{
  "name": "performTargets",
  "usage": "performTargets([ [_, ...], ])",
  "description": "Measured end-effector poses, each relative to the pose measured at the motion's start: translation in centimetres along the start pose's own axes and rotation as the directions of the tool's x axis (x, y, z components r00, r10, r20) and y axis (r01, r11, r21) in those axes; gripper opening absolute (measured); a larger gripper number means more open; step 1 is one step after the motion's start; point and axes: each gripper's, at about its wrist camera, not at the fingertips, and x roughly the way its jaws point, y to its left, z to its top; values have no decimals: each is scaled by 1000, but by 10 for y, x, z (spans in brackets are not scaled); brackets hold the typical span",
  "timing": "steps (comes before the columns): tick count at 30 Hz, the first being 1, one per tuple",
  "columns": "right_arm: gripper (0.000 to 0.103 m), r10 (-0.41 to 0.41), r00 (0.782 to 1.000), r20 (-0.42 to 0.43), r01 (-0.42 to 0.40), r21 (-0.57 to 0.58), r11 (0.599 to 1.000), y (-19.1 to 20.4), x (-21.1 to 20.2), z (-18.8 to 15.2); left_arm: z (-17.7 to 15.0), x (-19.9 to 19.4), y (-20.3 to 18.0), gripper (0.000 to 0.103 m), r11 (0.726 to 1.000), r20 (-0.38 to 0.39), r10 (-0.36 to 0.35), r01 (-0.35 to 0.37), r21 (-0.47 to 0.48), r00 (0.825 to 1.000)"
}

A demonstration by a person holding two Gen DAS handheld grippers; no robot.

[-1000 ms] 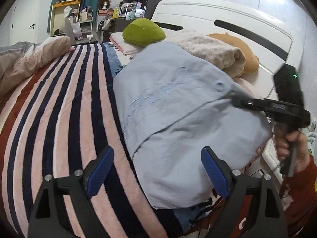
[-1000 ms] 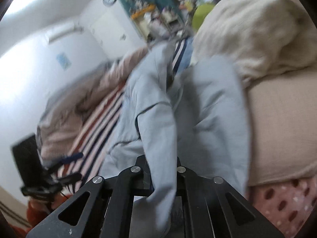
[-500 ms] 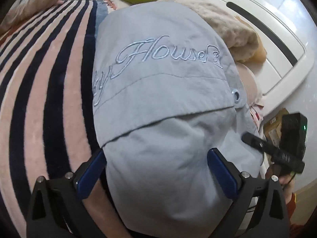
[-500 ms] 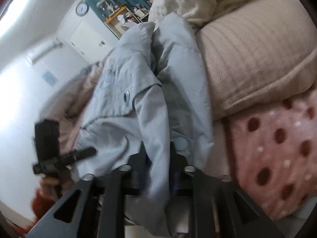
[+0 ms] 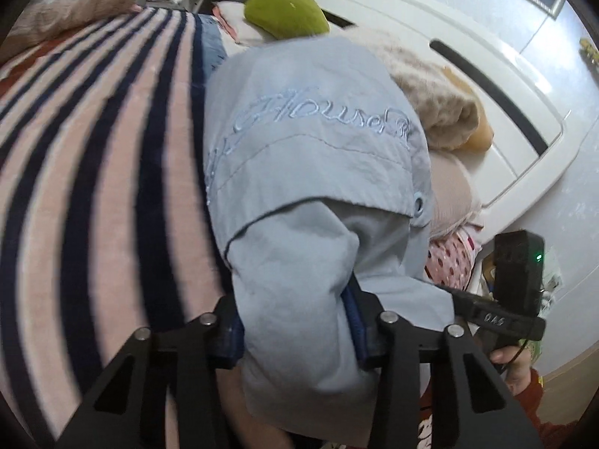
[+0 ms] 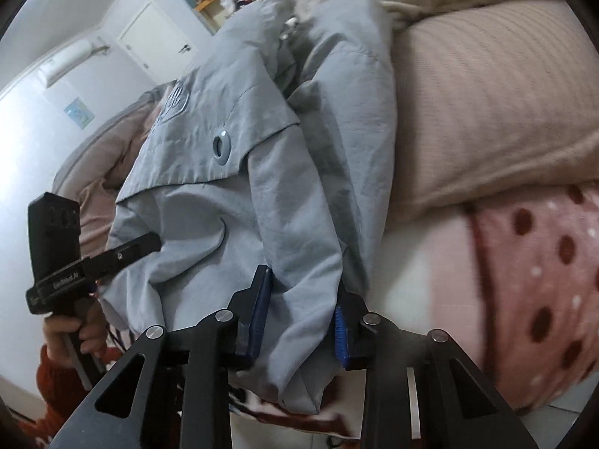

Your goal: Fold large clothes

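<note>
the striped blanket (image 5: 93, 187), plush with pink and navy bands, covers the bed; the pale blue jacket (image 5: 310, 194) lies along its edge, bunched against a ribbed beige pillow (image 6: 486, 112) and a polka-dot pink cushion (image 6: 543, 280). beyond the jacket sit a fuzzy cream throw (image 5: 430, 97) and a rounded green cushion (image 5: 284, 15). the jacket is thin crinkled fabric with embroidered script and a snap. the left gripper (image 5: 295, 321) has its blue pads narrowed onto a thick fold of jacket hem. the right gripper (image 6: 299, 318), tilted sideways beside the jacket, is part closed with a sleeve bundle pinched between its pads.
</note>
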Motion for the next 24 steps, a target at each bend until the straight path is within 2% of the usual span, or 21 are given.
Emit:
performTargets([
  [2,23,43,999,-24,-43,-22,999,5,6,0,-3,-30,18,37,1000,31,26,-26,-6,999],
  [7,23,169,977,-131,-183,-96,978,71,65,-1,-15,-105,62,36,988,90,153,-150,-37,984],
  [11,23,232,953,-195,-265,-167,950,135,112,6,-28,-165,111,36,961,134,265,-251,-116,955],
  [14,23,265,925,-273,-330,-229,916,201,159,9,-39,-220,155,36,926,160,363,-336,-171,918],
  [20,23,296,873,-387,-424,-303,854,308,219,-13,-62,-302,227,37,873,172,462,-411,-262,870],
  [22,23,293,864,-409,-441,-335,833,339,231,-20,-69,-316,245,37,861,167,475,-418,-291,864],
  [24,23,283,859,-427,-445,-349,824,356,240,-28,-78,-322,263,38,858,163,472,-409,-309,867],
])
